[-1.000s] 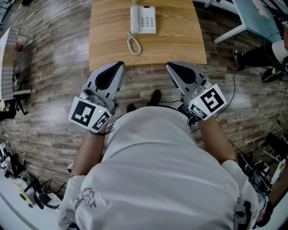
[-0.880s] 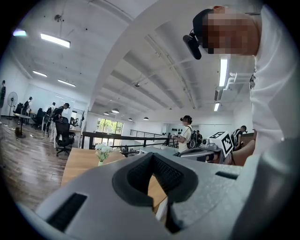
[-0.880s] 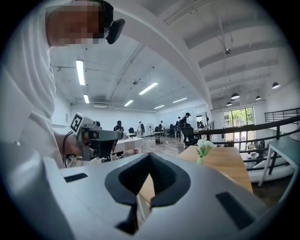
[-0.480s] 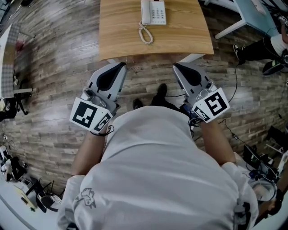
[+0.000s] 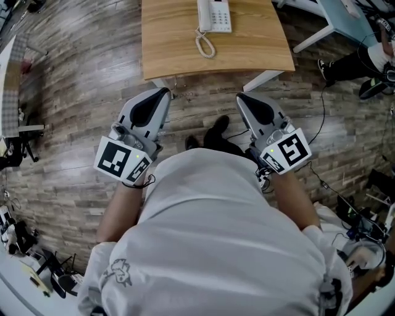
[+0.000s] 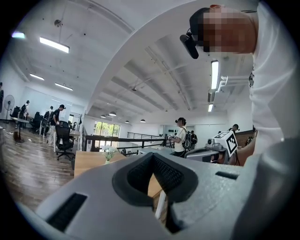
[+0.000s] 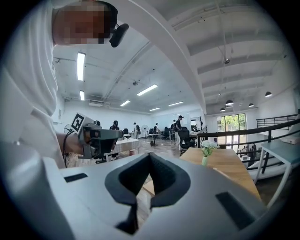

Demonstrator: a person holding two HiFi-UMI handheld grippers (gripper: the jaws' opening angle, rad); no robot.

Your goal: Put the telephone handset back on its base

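Both units idle: left hand-held gripper [image 5: 165,92] and right hand-held gripper [image 5: 241,97] have their jaws closed pad to pad with nothing between them, as each gripper view shows. Both hang over the floor [image 5: 80,92] just short of the table [image 5: 259,49], tips pointing forward at it. The phone sits far ahead, near the far part of the table, well apart from both. The base [image 5: 219,15] lies slightly to the right of the midline between the two tips. The handset [image 5: 202,12] looks to lie along the base's left side, long axis running away from the person, roughly in line with the way the jaws point. It's too small to tell whether it is properly seated in the cradle or just lying beside it. The coiled cord [image 5: 205,46] trails from the near left corner toward the near table edge. Judgement: the handset is about midway between the two, marginally closer to the left one's line, while the right one is closer to the base. Any grasp needs a long forward reach first, then jaws opened and set across the handset's short axis, clear of the cord.
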